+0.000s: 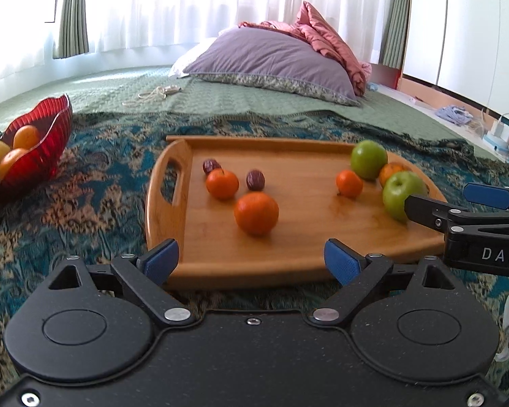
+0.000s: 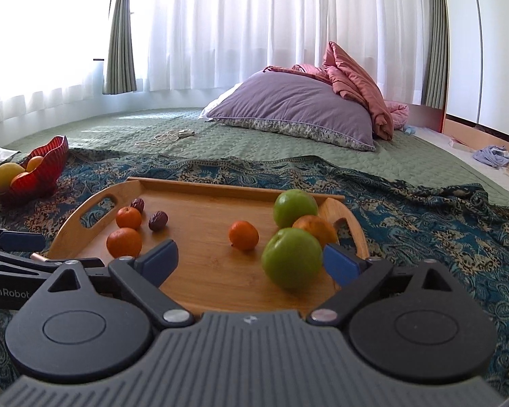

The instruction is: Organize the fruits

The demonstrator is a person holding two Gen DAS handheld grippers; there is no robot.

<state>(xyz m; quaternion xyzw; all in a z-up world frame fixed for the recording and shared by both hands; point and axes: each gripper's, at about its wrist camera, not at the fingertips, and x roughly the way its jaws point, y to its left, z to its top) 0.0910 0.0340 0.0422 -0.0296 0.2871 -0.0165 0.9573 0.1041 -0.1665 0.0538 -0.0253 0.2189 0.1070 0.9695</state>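
A bed [image 2: 125, 132] under a patterned throw [image 2: 407, 224] carries a wooden tray [image 2: 203, 281], red bowl [image 2: 47, 166], purple pillow [image 2: 295, 105] and cord [image 2: 166, 137].

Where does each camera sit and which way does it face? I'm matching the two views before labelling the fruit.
Left wrist: on the left gripper, before the wooden tray's near edge, facing across it to the purple pillow; its own open blue-padded fingers show, the right gripper enters at right.
Right wrist: on the right gripper, nearer the tray's right end, the near green apple between its open fingers; the left gripper shows at left.
Shared: tray, fruit, red bowl, pillow.
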